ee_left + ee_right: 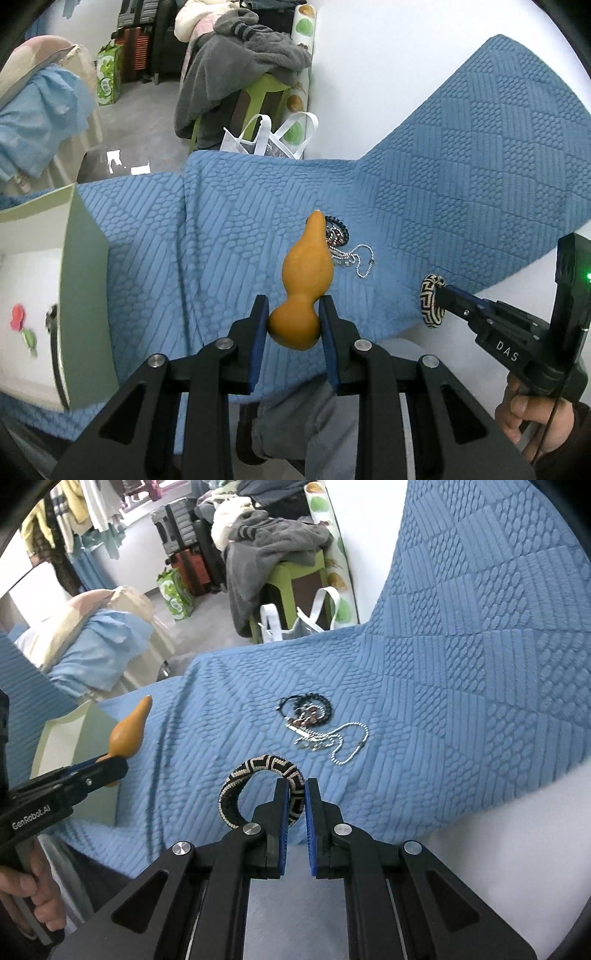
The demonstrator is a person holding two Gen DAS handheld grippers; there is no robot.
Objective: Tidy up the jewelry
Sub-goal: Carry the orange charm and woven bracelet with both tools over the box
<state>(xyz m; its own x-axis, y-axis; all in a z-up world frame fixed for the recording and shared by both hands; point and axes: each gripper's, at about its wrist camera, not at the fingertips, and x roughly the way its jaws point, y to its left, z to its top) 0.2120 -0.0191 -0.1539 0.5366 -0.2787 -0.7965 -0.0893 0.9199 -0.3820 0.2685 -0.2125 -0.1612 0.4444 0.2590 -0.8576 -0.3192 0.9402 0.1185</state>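
Observation:
My left gripper (pixel 293 321) is shut on an orange gourd ornament (pixel 304 273), held above the blue quilted cloth (pixel 229 229); it also shows in the right wrist view (pixel 127 731). My right gripper (pixel 296 797) is shut on a black-and-white woven bangle (pixel 255 775), seen from the left wrist view (pixel 430 301) too. A pile of dark beaded bracelets (pixel 306 709) and a silver ball chain (pixel 343 744) lie on the cloth beyond both grippers. An open pale green box (pixel 74 280) with a white inside stands at the left.
The cloth (pixel 461 672) drapes up a white surface at the right. Beyond its far edge are a white bag (pixel 266 138), a green stool with grey clothes (pixel 240 62) and luggage on the floor. My legs are below the cloth's near edge.

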